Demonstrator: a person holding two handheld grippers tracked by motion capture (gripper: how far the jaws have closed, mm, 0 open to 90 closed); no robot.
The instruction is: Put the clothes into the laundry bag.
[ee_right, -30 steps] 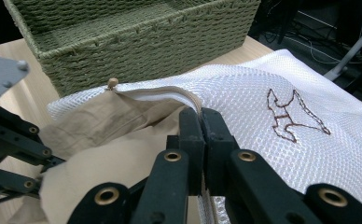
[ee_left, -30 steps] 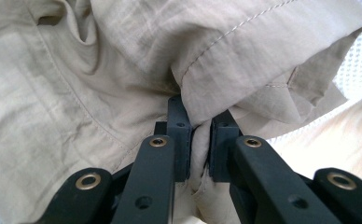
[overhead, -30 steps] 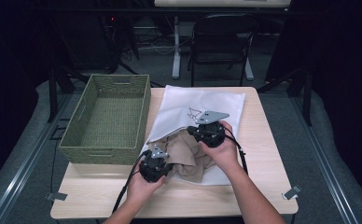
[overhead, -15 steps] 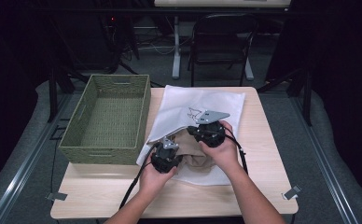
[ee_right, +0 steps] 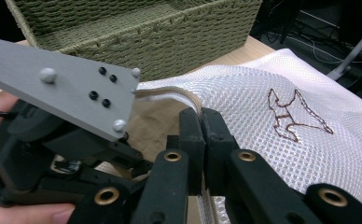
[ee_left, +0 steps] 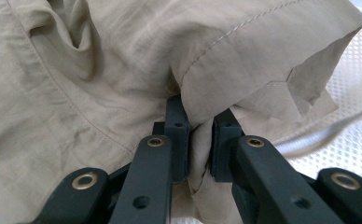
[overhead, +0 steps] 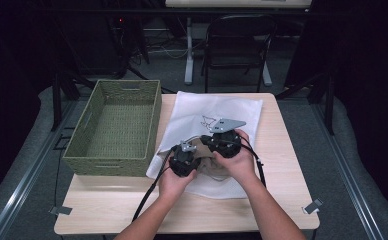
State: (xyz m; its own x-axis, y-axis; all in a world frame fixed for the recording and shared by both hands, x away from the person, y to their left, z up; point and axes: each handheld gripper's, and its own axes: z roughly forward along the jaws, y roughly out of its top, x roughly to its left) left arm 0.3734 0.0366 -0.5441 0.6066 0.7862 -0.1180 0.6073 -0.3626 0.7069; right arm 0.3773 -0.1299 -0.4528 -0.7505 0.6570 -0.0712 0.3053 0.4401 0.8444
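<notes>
A white mesh bag with a brown embroidered figure lies flat on the table. My right gripper is shut on the bag's rim, close to the hem at its mouth. A beige garment is bunched at that mouth, and my left gripper is shut on a fold of it. In the high view the left gripper sits just left of the right gripper, with a little beige cloth between them. The rest of the garment is hidden by hands and bag.
A green woven basket stands with nothing in it on the table's left side, close beside the bag; its wall rises just beyond the bag's mouth. A bare strip of tabletop runs along the front. A dark chair stands past the far edge.
My left hand has moved right, up to the right gripper, carrying the garment with it. Much less beige cloth shows outside the bag. The right hand has kept still.
</notes>
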